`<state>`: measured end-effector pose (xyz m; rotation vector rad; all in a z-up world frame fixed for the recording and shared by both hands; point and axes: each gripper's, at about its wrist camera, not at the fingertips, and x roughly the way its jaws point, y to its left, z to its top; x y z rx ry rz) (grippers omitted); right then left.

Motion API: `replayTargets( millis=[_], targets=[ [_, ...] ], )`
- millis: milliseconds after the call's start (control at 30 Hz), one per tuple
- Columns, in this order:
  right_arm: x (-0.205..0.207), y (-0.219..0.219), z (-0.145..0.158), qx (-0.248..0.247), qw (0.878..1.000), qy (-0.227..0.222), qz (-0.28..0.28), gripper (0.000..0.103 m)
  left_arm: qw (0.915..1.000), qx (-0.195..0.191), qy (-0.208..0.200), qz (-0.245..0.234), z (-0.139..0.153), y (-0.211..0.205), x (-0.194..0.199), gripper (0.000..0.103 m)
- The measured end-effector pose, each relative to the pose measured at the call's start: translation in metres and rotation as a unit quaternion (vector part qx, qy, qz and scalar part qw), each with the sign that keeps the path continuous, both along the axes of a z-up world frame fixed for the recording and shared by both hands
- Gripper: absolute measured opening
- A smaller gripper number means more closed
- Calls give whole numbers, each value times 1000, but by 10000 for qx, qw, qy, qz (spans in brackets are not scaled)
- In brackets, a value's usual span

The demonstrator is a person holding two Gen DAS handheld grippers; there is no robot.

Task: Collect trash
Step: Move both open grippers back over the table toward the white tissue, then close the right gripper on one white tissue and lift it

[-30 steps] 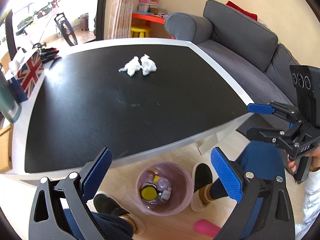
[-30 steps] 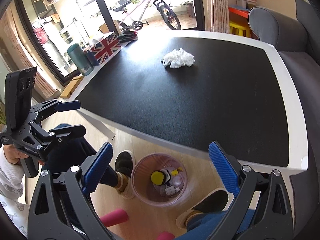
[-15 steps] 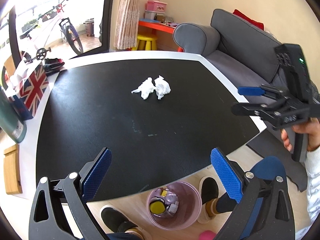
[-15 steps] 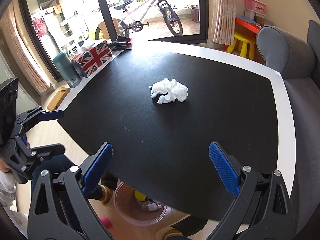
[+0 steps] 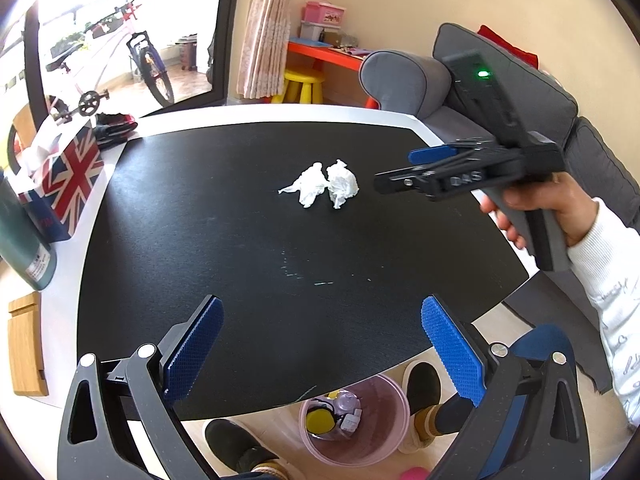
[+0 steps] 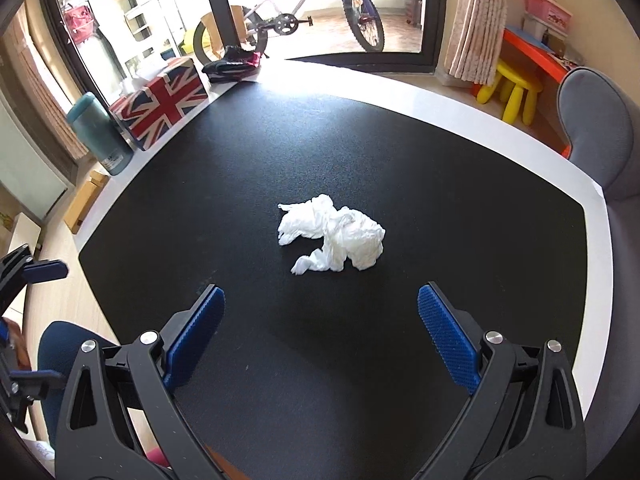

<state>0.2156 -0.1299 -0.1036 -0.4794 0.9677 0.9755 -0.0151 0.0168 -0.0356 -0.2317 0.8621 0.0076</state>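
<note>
Crumpled white tissue lies near the middle of the black table, two wads touching each other, with bare tabletop all around them. The right tongs hover just short of it on the near side, blue pads spread wide apart, nothing between them, touching nothing. From the left camera those same right tongs show side-on, gripped by a hand in a white sleeve, their tips in the air just to the right of the tissue. The left tongs sit farther back over the near edge of the table, pads also wide apart and empty. Below that near edge, on the floor between the person's dark shoes, stands a pink bin with a yellow item and small scraps inside. Over on the far left of the table sit a flag-patterned box and a teal bottle just beside it.
</note>
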Motion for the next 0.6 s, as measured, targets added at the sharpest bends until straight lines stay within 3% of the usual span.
replayTargets(
  millis=[367,533,600],
  targets=[
    [28,41,-39,-414,9989,47,216,93,9997,-160,116,136,-15,13,6,95],
    [35,49,-51,-511,9985,94,178,71,9995,-209,162,156,-21,17,8,95],
    [37,50,-55,-567,9982,83,180,57,9995,-224,168,155,-22,17,10,95]
  ],
)
